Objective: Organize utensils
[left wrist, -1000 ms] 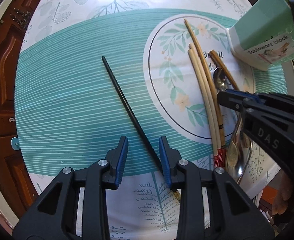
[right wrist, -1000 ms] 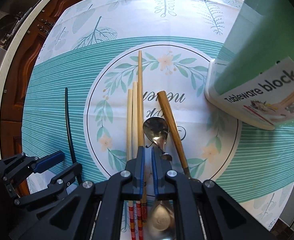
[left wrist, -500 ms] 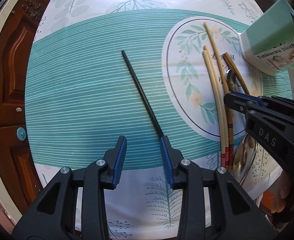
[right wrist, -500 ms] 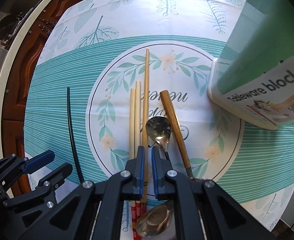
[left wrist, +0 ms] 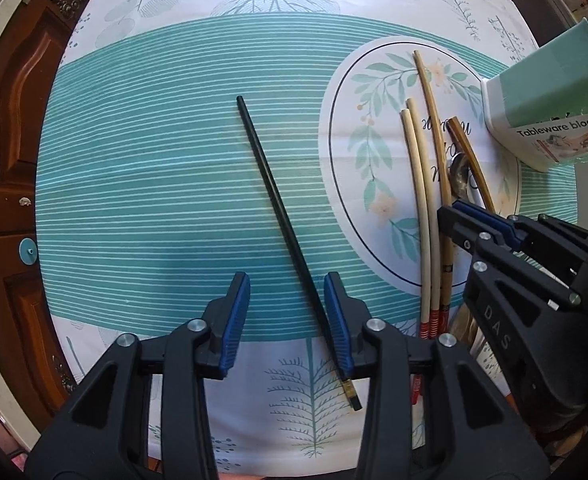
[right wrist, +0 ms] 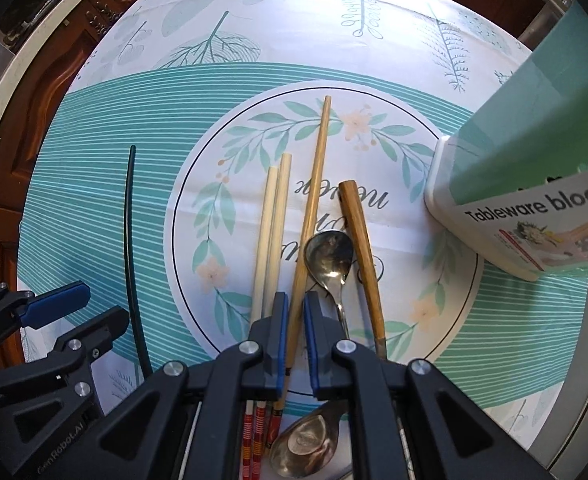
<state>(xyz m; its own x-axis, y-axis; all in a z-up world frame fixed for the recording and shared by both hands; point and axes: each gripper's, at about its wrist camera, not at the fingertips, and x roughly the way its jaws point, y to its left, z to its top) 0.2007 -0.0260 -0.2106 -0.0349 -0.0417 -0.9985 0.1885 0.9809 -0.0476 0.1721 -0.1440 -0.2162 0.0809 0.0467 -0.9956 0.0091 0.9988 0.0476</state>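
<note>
A black chopstick (left wrist: 278, 208) lies slanted on the teal tablecloth (left wrist: 154, 180). My left gripper (left wrist: 287, 312) points down over its lower end. Its jaws are opening, and the stick lies between them close to the right pad without being pinched. To the right lie two pale chopsticks (right wrist: 270, 232), a long brown chopstick (right wrist: 314, 184), a steel spoon (right wrist: 330, 252) and a wooden-handled utensil (right wrist: 360, 240). My right gripper (right wrist: 295, 320) hangs over the brown chopstick. Its jaws are nearly closed, and the stick shows through the narrow slit.
A green and white box marked "Tableware block" (right wrist: 534, 184) stands at the right on the cloth. A second spoon (right wrist: 306, 444) lies under the right gripper's body. Dark wooden cabinet doors (left wrist: 10, 120) lie beyond the table's left edge.
The left jaws have spread wider around the black chopstick. The right gripper has slid right, from over the pale chopsticks to over the brown one, with its jaws still almost closed.
</note>
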